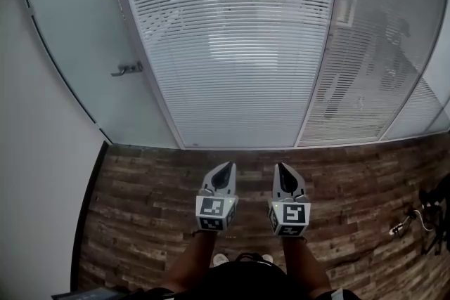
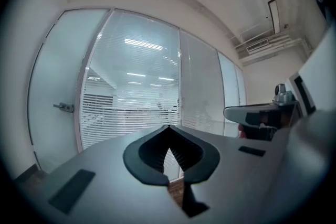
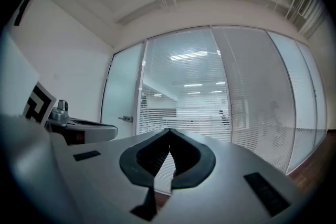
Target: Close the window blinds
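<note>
White window blinds [image 1: 232, 46] hang behind a glass wall in front of me, their slats tilted open so a lit office shows through. They also appear in the left gripper view [image 2: 136, 92] and the right gripper view [image 3: 189, 97]. My left gripper [image 1: 223, 168] and right gripper [image 1: 282, 168] are held side by side above the floor, pointing level at the glass and well short of it. Both are shut with nothing in them: the left gripper [image 2: 169, 126] has its tips together, as does the right gripper [image 3: 169, 129]. No cord or wand for the blinds can be made out.
A frosted glass door with a metal handle [image 1: 126, 69] stands left of the blinds. A second glass panel [image 1: 365, 60] with denser slats is at the right. The floor [image 1: 155, 193] is dark wood plank. Cables and a small stand [image 1: 420, 216] lie at the far right.
</note>
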{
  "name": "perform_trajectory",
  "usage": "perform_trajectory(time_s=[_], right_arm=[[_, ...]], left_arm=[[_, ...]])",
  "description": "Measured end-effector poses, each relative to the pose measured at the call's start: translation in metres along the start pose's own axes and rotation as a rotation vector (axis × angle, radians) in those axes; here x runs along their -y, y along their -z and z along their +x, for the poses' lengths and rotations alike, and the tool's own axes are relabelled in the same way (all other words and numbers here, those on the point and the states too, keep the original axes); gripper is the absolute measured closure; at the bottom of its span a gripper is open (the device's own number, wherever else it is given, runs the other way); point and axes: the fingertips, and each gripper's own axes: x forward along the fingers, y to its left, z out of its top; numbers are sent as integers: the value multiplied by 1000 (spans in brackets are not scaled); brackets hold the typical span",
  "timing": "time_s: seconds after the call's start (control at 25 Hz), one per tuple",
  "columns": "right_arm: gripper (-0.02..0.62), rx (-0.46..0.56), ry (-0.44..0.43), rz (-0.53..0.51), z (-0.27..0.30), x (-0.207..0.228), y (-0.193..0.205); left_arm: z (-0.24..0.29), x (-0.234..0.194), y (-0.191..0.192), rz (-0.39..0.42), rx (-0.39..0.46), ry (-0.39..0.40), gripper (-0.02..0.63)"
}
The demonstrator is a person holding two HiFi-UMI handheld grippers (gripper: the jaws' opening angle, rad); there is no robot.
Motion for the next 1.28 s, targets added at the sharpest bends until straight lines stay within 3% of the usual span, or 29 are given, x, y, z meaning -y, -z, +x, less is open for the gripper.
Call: perform_trajectory(time_s=[0.24, 0.56, 1.28], right_arm=[[592, 9, -22, 67, -4, 4, -7], [592, -17, -3, 101, -12, 19, 5], [592, -19, -53, 71, -32, 95, 9]], left_arm=[[0, 9, 0, 21, 11, 13, 611], [-2, 22, -9, -19, 4, 26, 611], [35, 100, -6, 9, 6, 22, 611]])
